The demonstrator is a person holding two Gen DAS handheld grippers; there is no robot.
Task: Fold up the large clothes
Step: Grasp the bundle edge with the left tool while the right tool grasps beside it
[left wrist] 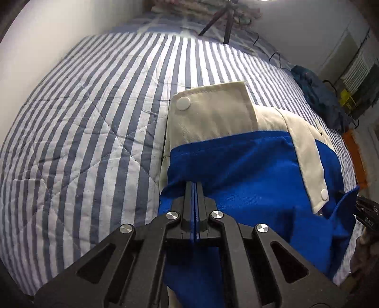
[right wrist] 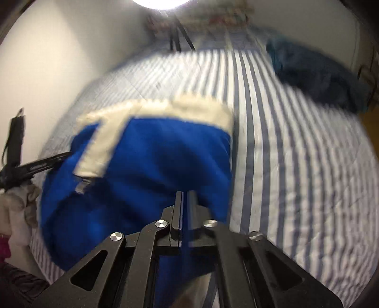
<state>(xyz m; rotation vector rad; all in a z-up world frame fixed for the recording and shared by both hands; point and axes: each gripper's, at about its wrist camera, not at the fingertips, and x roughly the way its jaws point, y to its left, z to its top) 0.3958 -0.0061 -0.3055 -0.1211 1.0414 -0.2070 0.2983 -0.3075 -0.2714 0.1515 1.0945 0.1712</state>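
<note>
Right wrist view motion-blurred, jacket (right wrist: 151,161) trim and bed (right wrist: 296,165) stripes smeared; jacket's lower part hidden behind both grippers' linkage.

1. Garment (left wrist: 248,170): royal blue with cream panels and white snap buttons.
2. Partly folded; cream flap with one snap lies on top at the far end.
3. Lies on the striped quilt (left wrist: 94,118); near edge lifted and bunched, blue fabric pinched at two points.

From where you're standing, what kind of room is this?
Most likely a bedroom: a bed under a blue-and-white striped quilt fills the view, pillows or bedding are piled at its far end, and a blue-and-cream garment lies across it.
</note>
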